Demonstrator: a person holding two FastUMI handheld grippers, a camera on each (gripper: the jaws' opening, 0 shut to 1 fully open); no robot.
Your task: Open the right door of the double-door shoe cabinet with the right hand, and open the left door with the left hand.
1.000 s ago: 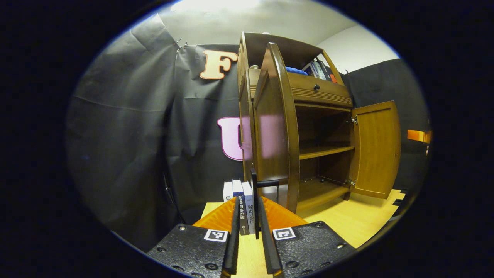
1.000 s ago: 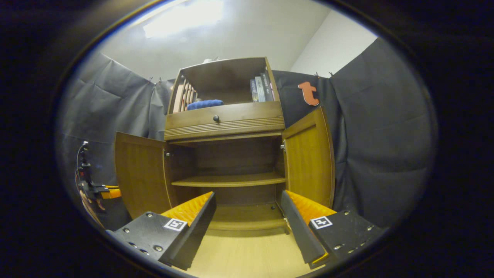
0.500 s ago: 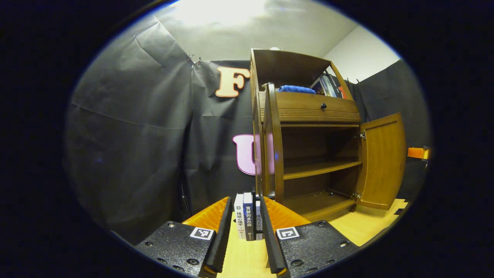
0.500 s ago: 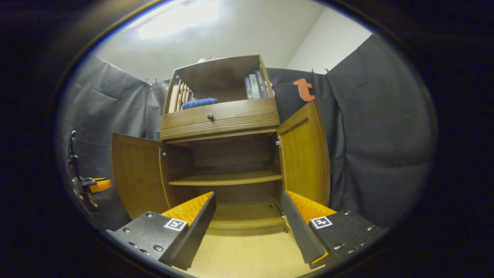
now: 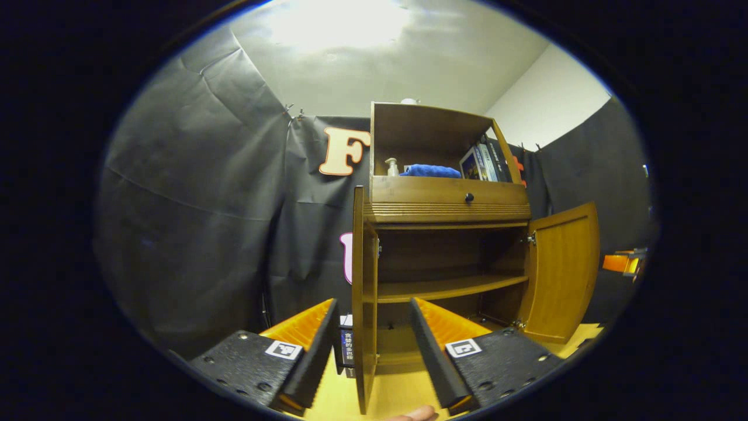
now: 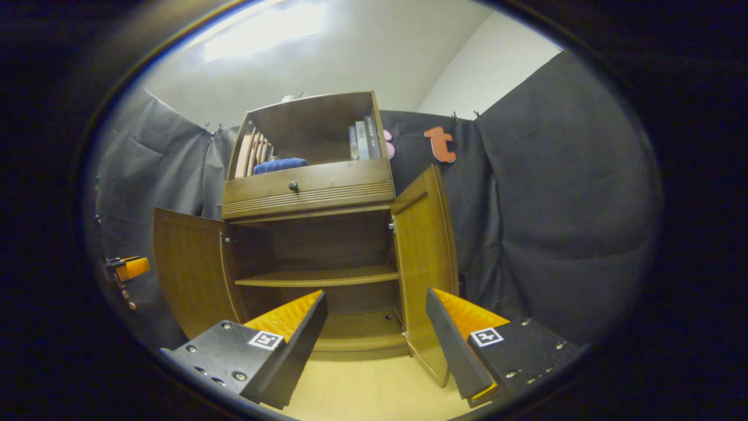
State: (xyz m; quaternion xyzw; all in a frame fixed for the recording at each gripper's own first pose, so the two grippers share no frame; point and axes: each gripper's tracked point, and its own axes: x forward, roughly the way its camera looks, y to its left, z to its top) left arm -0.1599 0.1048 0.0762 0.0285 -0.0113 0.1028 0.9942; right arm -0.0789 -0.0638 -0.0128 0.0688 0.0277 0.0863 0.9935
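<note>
The wooden shoe cabinet stands with both doors swung out. In the left gripper view its left door faces me edge-on, and the right door hangs wide at the right. My left gripper is open, its fingers apart on either side of that door's edge and touching nothing. In the right gripper view the left door and right door flank the bare inner shelf. My right gripper is open in front of the cabinet, holding nothing.
A drawer with a dark knob sits above the doors. A blue cloth and books rest on the top shelf. More books stand behind the left door. The floor is light wood.
My left gripper has opened wide, let go of the left door's handle and backed off, now facing the cabinet more squarely. The right gripper stayed open and drifted slightly right.
</note>
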